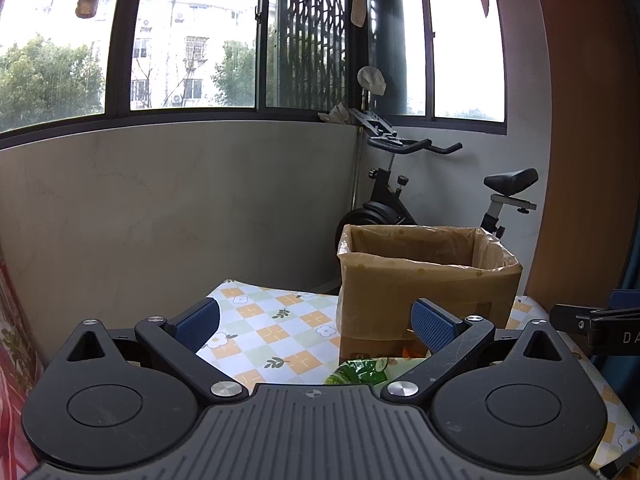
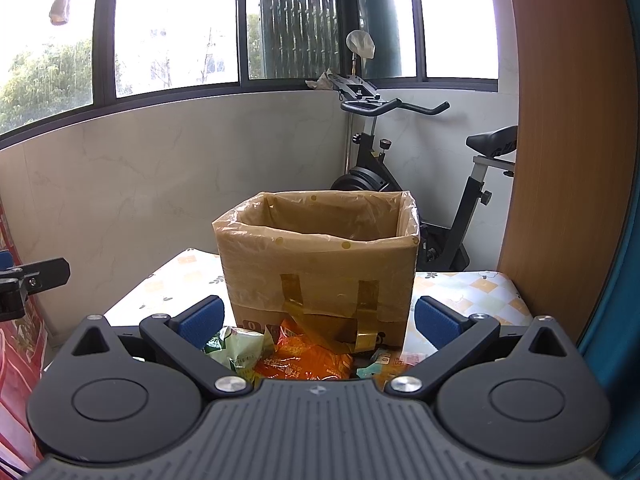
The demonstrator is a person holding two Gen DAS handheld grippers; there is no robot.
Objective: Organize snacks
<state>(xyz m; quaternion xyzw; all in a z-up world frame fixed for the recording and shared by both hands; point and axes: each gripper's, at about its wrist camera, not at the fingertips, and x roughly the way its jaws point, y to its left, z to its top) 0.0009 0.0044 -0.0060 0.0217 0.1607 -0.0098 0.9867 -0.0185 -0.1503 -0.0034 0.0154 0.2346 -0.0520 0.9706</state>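
Count: one cardboard box (image 2: 320, 256) lined with a clear plastic bag, top open; at least three snack packets visible in the right wrist view, one in the left wrist view; two grippers; one exercise bike (image 1: 432, 196) in the upper right of the frame.

Left wrist view: left gripper (image 1: 316, 322) spread wide, nothing between its blue pads (image 1: 196, 324). Bare checkered tablecloth (image 1: 272, 320) fills the left and centre between the fingers. A green snack packet (image 1: 360, 370) lies low, right of centre, just inside the right finger, at the foot of the box (image 1: 424, 280). The right gripper shows as a black part at the right edge.

Right wrist view: right gripper (image 2: 318, 322) also spread wide, holding nothing. Between its fingers, from left: a pale green packet (image 2: 236, 348), an orange packet (image 2: 308, 354), then a smaller packet (image 2: 384, 360), partly hidden. All sit low centre, against the near wall of the box.

Edges: the table's far left edge runs up to the grey wall (image 2: 140, 184). Open cloth lies either side of the box. A wooden panel (image 2: 568, 120) bounds the right.
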